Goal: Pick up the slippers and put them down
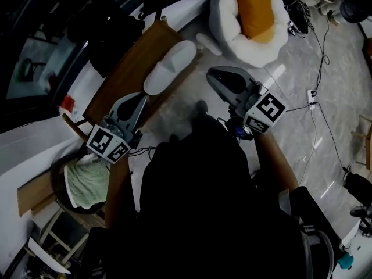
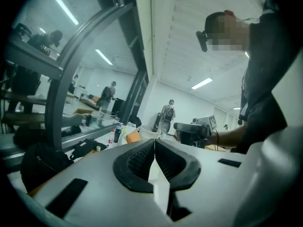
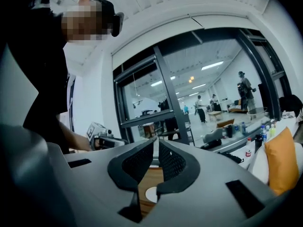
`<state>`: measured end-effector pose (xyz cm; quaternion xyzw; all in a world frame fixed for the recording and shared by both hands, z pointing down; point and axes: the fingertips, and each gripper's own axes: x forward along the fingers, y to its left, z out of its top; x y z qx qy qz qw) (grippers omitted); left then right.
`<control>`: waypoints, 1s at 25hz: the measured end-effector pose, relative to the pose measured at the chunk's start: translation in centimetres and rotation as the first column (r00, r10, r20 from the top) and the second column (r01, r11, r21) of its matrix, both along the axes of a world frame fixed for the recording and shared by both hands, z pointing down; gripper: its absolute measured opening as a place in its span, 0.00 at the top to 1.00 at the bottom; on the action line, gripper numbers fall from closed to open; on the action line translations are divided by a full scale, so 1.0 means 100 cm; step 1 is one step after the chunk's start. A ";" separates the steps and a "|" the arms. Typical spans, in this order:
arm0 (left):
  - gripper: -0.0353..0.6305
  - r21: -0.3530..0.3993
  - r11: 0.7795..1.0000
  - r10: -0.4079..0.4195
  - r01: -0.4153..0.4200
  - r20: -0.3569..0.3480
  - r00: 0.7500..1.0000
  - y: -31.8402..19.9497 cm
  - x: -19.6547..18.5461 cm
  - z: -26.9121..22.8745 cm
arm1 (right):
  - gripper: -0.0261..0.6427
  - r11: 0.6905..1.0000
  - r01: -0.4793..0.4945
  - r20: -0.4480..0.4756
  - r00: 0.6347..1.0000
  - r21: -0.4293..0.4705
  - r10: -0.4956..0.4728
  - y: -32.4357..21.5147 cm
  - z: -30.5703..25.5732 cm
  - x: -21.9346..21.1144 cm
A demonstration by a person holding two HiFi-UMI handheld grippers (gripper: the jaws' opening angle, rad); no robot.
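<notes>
One white slipper (image 1: 170,67) lies on a wooden board (image 1: 129,68) at the upper middle of the head view. A second white piece (image 1: 208,43), maybe the other slipper, lies just past the board's far corner. My left gripper (image 1: 141,96) hovers over the board's near part, short of the slipper's heel, its jaws shut and empty (image 2: 155,143). My right gripper (image 1: 210,73) is to the right of the slipper, over the floor, with jaws together and nothing in them (image 3: 156,143). Below its jaws show a bit of the board (image 3: 146,176) and a white patch (image 3: 150,194).
A white fluffy bed (image 1: 229,31) with an orange cushion (image 1: 254,7) sits beyond the board. A round basket (image 1: 56,182) holding a green cloth is at the lower left. A black bag (image 1: 116,34) lies left of the board. Cables and a power strip (image 1: 312,97) cross the floor at right.
</notes>
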<state>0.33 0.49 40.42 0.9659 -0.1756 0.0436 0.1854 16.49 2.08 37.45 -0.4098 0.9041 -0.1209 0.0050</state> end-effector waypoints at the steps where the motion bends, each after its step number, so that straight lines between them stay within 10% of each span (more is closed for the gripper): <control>1: 0.93 -0.004 1.000 -0.011 0.011 0.008 1.000 -0.005 0.005 0.001 | 0.92 1.000 0.013 0.008 1.000 -0.010 -0.013 -0.009 0.002 0.007; 10: 0.93 -0.077 0.983 -0.159 0.165 0.078 0.984 -0.047 0.030 0.032 | 0.92 0.983 0.157 0.065 0.986 -0.091 -0.152 -0.081 0.026 0.046; 18: 0.93 -0.232 0.949 -0.168 0.212 0.197 0.966 -0.081 -0.026 0.119 | 0.92 0.963 0.209 0.063 0.978 -0.167 -0.201 -0.106 0.074 0.022; 25: 0.79 -0.469 0.838 -0.216 0.280 0.185 0.959 -0.085 -0.063 0.215 | 0.92 0.940 0.189 0.061 0.982 -0.283 -0.179 -0.099 0.118 0.001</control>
